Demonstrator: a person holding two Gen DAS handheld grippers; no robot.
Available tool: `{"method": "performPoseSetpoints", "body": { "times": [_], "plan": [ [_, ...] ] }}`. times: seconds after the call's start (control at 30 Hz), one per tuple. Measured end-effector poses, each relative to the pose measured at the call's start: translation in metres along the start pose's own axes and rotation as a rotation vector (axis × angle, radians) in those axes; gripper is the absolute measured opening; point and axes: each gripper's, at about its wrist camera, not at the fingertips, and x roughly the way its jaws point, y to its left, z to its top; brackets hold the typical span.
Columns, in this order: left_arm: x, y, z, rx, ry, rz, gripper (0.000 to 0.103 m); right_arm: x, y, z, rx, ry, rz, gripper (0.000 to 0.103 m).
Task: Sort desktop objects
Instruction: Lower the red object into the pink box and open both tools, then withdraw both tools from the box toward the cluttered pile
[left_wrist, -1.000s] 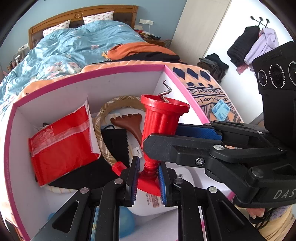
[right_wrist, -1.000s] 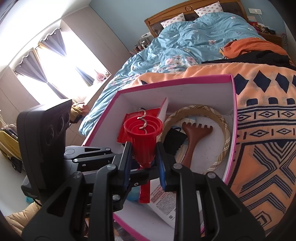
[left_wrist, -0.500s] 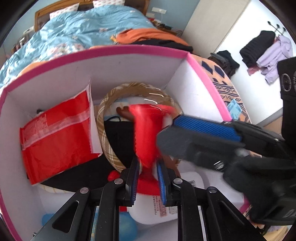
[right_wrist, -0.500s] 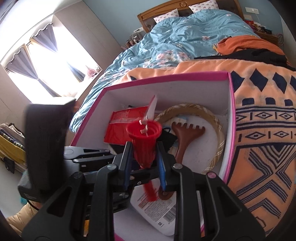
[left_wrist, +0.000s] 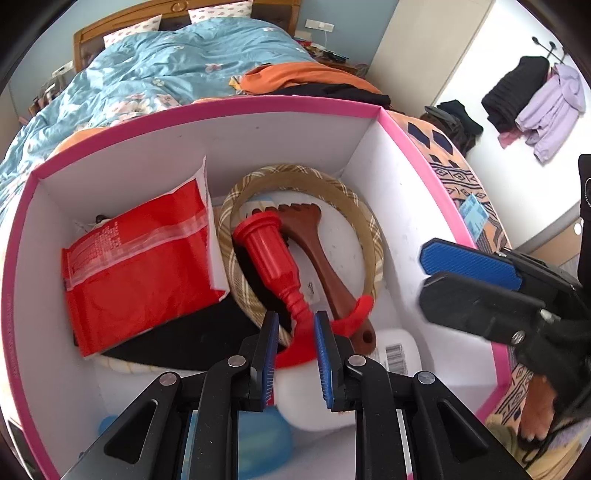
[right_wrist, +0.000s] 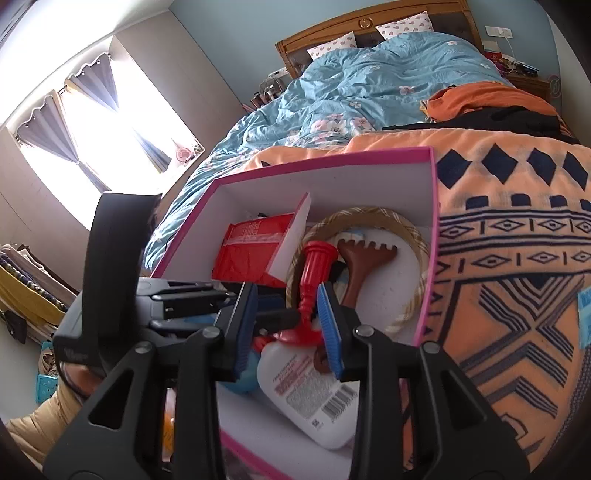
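A red plastic corkscrew (left_wrist: 271, 258) lies inside the pink-rimmed white box (left_wrist: 402, 129), across a plaid ring (left_wrist: 369, 225) and beside a brown wooden scraper (left_wrist: 314, 251). It also shows in the right wrist view (right_wrist: 314, 273). My left gripper (left_wrist: 294, 350) is open, its jaws on either side of the corkscrew's thin neck without gripping it. My right gripper (right_wrist: 286, 325) is open above the box's near end; it shows at the right of the left wrist view (left_wrist: 469, 280).
The box also holds a red foil packet (left_wrist: 136, 258) behind a white divider, a white bottle (right_wrist: 314, 391), a blue ball (left_wrist: 262, 439) and something black. The box sits on an orange patterned blanket (right_wrist: 517, 258) on a bed. Clothes hang on the far wall (left_wrist: 535, 96).
Both grippers opened and let go of the red corkscrew, which went from upright to lying in the box. The right gripper has drawn back to the right.
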Motion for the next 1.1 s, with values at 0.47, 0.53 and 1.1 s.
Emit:
{"method": "performPoseSetpoints", "body": {
  "times": [0.47,0.53,1.1],
  "plan": [
    [-0.051,-0.023,-0.037,0.114,-0.105,0.004,0.031,-0.045,0.011,-0.033,-0.018,-0.057,0.065,0.043],
    [-0.064,-0.029,-0.047,0.145,-0.128,0.005,0.031,-0.053,0.016,-0.041,-0.032,-0.066,0.073,0.048],
    [-0.077,-0.083,-0.159,0.391,-0.077,0.016,0.032,-0.073,0.059,-0.172,-0.184,0.074,-0.020,0.051]
  ]
}}
